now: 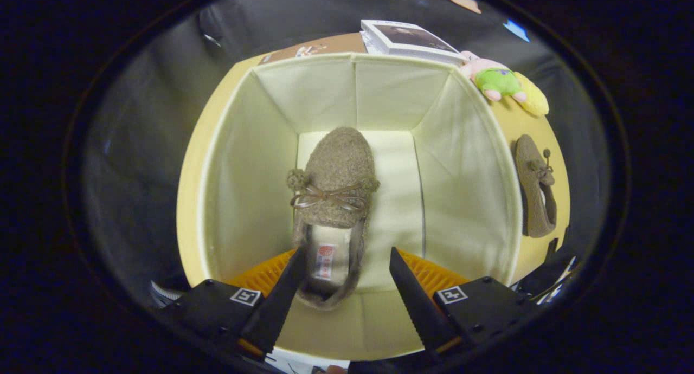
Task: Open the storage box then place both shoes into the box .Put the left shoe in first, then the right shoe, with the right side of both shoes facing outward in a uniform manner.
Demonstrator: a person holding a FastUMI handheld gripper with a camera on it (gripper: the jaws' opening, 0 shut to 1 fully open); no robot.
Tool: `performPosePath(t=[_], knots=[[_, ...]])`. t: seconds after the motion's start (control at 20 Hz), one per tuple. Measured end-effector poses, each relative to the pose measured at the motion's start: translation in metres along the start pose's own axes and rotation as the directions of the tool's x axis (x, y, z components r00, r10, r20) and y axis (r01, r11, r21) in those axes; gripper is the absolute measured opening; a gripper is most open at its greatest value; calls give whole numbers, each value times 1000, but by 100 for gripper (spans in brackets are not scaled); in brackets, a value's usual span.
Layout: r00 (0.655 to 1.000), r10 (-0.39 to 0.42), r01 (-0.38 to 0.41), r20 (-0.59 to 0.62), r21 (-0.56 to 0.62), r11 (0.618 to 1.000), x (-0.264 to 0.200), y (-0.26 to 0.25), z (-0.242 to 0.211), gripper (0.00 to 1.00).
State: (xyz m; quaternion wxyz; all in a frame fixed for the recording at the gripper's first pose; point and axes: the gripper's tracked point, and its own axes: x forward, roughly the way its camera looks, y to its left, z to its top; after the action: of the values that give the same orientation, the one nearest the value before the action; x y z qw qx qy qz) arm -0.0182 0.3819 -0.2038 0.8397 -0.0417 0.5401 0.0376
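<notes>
Gripper view: wide-spread fingers [347, 271] flank the shoe's [332, 200] heel inside the box [238, 162], untouched.

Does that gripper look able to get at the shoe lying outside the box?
Probably yes: the gripper is open over the storage box, and the brown shoe lies uncovered on the table beside it.

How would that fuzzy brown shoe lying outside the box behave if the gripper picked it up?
The shoe beside the box looks soft and fleecy, so it would probably sag rather than stay stiff. Its fuzzy surface should resist slipping. It lies flat, so it seems unlikely to roll. The gripper hangs open above the other shoe in the box.
</notes>
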Motion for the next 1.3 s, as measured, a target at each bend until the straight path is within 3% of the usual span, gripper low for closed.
performPosePath(t=[0.05, 0.4, 0.65, 1.0, 1.3], knots=[[1000, 2, -2, 12, 3, 1000, -8, -5, 2, 100], [990, -27, 21, 138, 49, 999, -73, -59, 36, 100], [965, -126, 107, 231, 93, 990, -99, -135, 65, 100], [914, -366, 351, 176, 109, 930, -91, -268, 72, 100], [892, -449, 438, 48, 155, 886, -61, -349, 61, 98]])
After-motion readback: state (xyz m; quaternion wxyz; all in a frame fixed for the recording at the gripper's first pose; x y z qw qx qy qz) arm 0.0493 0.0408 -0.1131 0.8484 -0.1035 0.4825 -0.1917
